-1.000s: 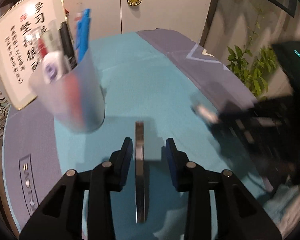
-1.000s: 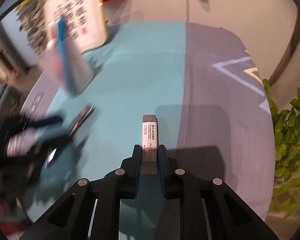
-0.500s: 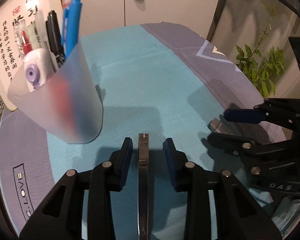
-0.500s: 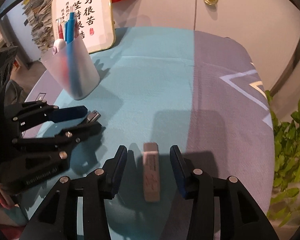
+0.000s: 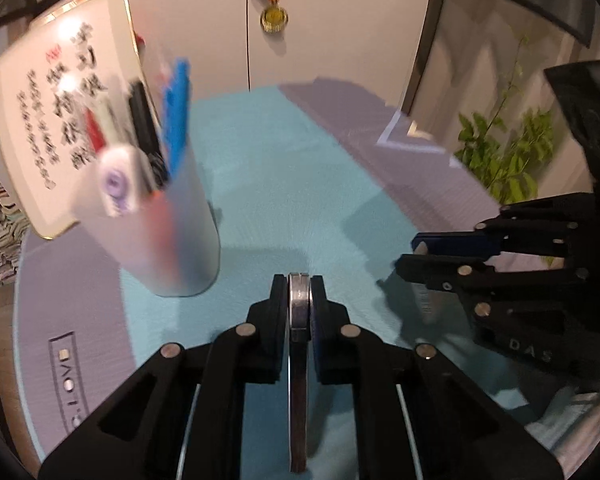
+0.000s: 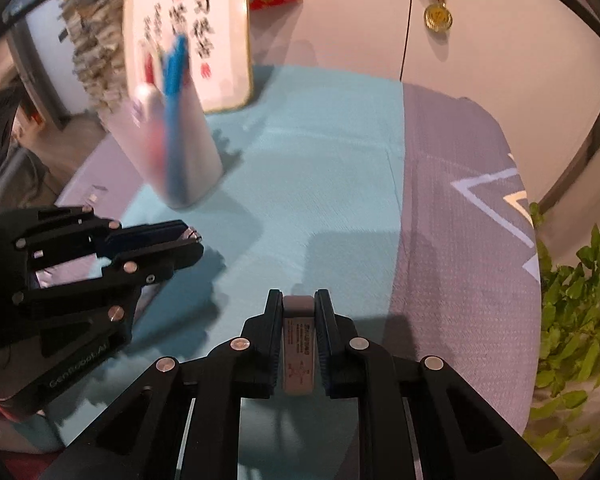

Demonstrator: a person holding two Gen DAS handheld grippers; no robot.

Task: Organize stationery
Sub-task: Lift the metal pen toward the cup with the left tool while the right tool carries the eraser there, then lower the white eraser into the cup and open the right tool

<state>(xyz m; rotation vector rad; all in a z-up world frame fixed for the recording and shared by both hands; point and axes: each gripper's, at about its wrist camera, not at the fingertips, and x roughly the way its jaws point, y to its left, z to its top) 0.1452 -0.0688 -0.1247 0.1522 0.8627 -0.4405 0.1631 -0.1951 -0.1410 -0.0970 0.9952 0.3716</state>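
A: What has the left gripper (image 5: 299, 292) got?

B: Its jaws are clenched on a thin, flat silver metal ruler (image 5: 299, 364) held edge-up, the tip showing just past the fingertips; the rest runs back between the fingers toward the camera.

A: And the right gripper (image 6: 299, 312)?

B: Clenched too, on a small white rectangular eraser with a printed label (image 6: 298, 350); the eraser sits lengthwise between the jaws, its far end level with the tips.

A: Where do they stand over the surface?

B: Both are near the front edge of the round surface with a teal and lilac-grey cloth (image 5: 284, 184); from the left wrist view the right gripper shows at the right, and from the right wrist view the left gripper shows at the left; they are apart from one another.

A: And the holder?

B: A frosted translucent plastic cup (image 5: 168, 240) stands toward the left edge, blurred; a blue pen (image 5: 176, 116), a black pen and a white correction-tape roller with a purple wheel (image 5: 116, 180) stick out of it; just behind it leans a gold-framed white board with black calligraphy (image 5: 56, 120).

A: Anything past the far edge?

B: A gold medal on a striped ribbon (image 5: 273, 18) on the wall; a leafy green plant (image 5: 508, 156) off the right edge.
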